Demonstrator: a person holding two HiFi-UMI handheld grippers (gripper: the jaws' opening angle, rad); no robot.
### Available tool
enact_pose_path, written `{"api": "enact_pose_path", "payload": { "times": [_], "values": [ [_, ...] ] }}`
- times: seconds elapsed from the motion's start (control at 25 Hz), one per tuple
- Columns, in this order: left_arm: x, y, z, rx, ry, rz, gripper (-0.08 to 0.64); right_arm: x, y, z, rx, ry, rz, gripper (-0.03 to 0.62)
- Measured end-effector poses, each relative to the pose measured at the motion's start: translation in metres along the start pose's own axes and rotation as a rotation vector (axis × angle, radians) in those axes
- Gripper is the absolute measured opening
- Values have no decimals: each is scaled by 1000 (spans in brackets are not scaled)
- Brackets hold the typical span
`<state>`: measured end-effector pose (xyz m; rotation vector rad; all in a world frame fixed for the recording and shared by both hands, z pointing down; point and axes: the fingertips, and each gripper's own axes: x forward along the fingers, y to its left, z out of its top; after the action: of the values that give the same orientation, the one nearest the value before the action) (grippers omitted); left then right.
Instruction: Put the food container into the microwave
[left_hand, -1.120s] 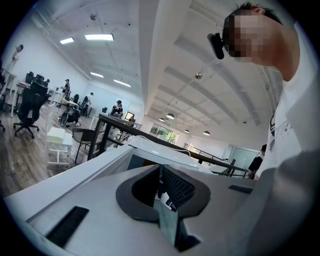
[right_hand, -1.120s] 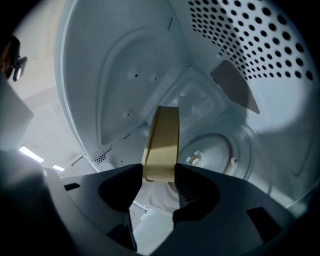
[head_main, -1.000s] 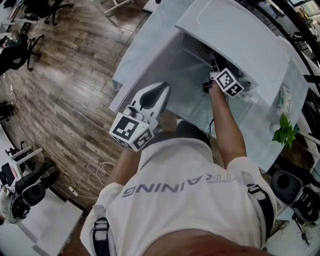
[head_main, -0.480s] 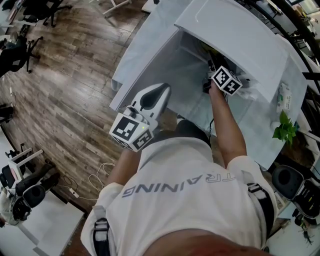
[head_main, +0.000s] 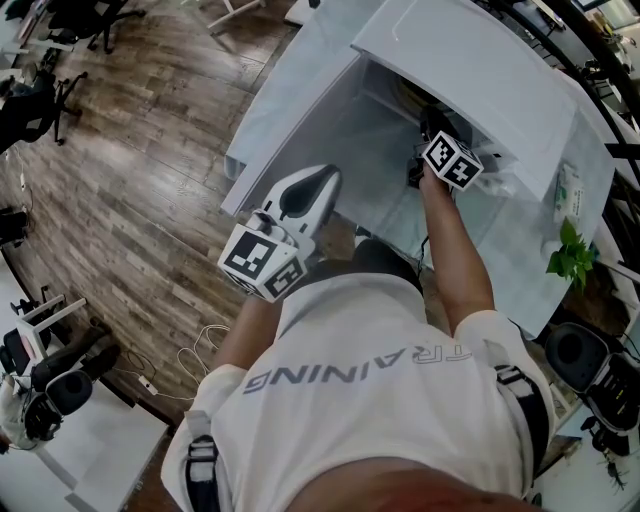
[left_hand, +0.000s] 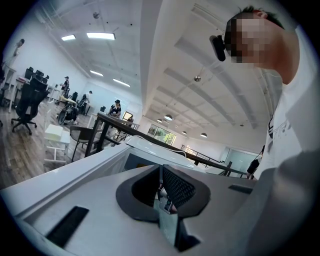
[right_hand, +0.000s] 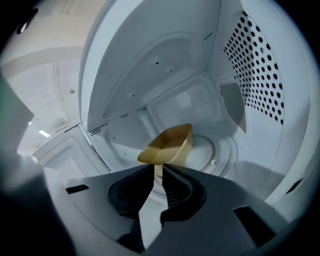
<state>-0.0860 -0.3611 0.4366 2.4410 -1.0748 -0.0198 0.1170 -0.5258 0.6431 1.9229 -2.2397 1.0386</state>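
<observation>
A tan food container (right_hand: 170, 144) hangs tilted inside the white microwave (right_hand: 165, 85), just above the round turntable (right_hand: 212, 150). My right gripper (right_hand: 158, 169) is shut on the container's near rim. In the head view the right gripper (head_main: 440, 150) reaches into the open microwave (head_main: 470, 70), and the container is hidden there. My left gripper (head_main: 292, 205) is held back near the person's waist. It points upward toward the ceiling, and the left gripper (left_hand: 161, 172) has its jaws together with nothing held.
The microwave door (head_main: 295, 110) stands open to the left. A perforated side wall (right_hand: 255, 65) bounds the cavity on the right. A small green plant (head_main: 570, 262) and a bottle (head_main: 567, 195) stand on the white table (head_main: 520, 260) right of the microwave. Wooden floor (head_main: 130, 150) lies to the left.
My right gripper has moved slightly deeper into the microwave with the container. The left gripper has stayed put.
</observation>
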Motion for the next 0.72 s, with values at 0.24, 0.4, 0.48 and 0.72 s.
{"api": "enact_pose_path", "payload": {
  "times": [0.24, 0.4, 0.48, 0.72],
  "values": [
    [-9, -2, 5, 7, -10, -4, 46, -14, 12, 0, -56, 3, 6, 34],
    [-19, -7, 7, 10, -12, -7, 46, -30, 25, 3, -91, -7, 17, 25],
    [-25, -12, 7, 17, -11, -12, 46, -40, 31, 4, -110, -12, 21, 23],
    [-40, -25, 11, 43, -31, -34, 46, -78, 50, 6, -196, -35, 21, 23]
  ]
}}
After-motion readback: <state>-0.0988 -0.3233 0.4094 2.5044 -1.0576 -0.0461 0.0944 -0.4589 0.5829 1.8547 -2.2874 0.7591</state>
